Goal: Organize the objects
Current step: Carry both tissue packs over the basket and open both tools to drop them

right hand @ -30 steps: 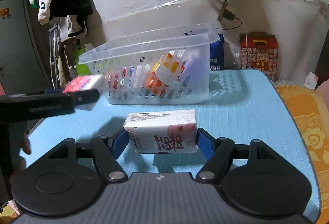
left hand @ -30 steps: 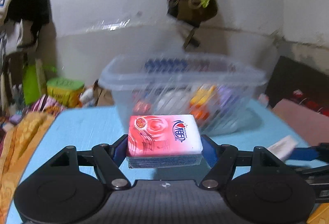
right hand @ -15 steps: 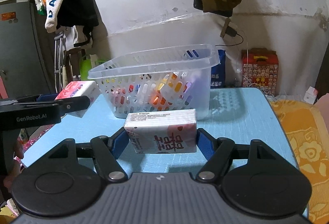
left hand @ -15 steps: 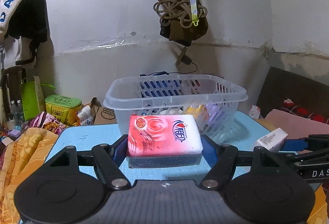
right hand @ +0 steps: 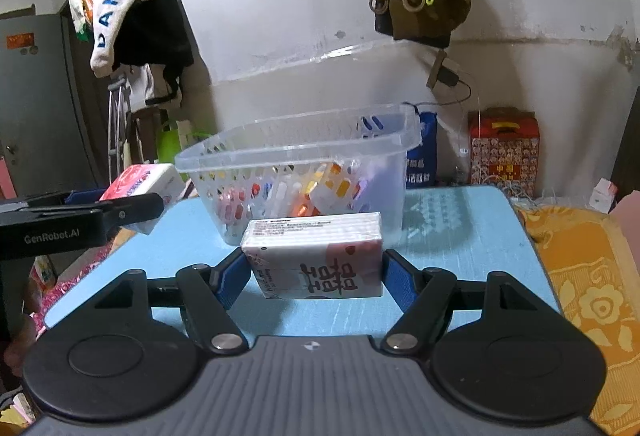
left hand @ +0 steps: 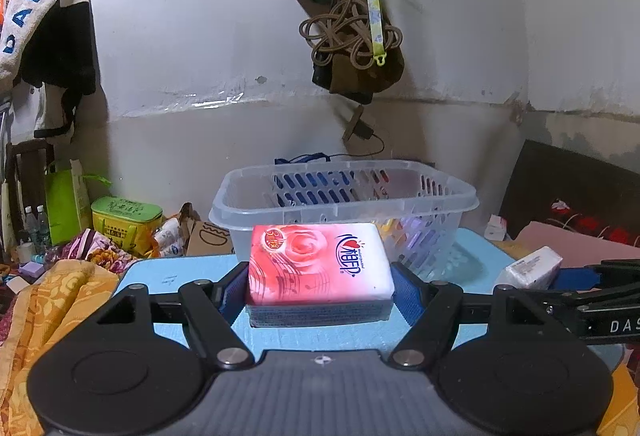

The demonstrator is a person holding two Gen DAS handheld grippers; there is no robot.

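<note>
My left gripper (left hand: pixel 319 290) is shut on a red rose-print tissue pack (left hand: pixel 318 268), held above the blue table (left hand: pixel 168 280) in front of the clear plastic basket (left hand: pixel 344 195). My right gripper (right hand: pixel 318 276) is shut on a white tissue pack with red characters (right hand: pixel 320 256), also held in front of the basket (right hand: pixel 296 155). The basket holds several colourful small packs. The left gripper with its red pack (right hand: pixel 140 183) shows at the left of the right wrist view. The right gripper's white pack (left hand: pixel 532 270) shows at the right of the left wrist view.
An orange flowered cloth (right hand: pixel 592 276) lies right of the table and another (left hand: pixel 44 300) lies left. A green box (left hand: pixel 126 215) and clutter stand back left. A red box (right hand: pixel 504 151) stands by the wall. Bags hang above (left hand: pixel 352 35).
Both grippers have risen and drawn back from the basket with their tissue packs still gripped. The basket now looks lower and farther away in both views.
</note>
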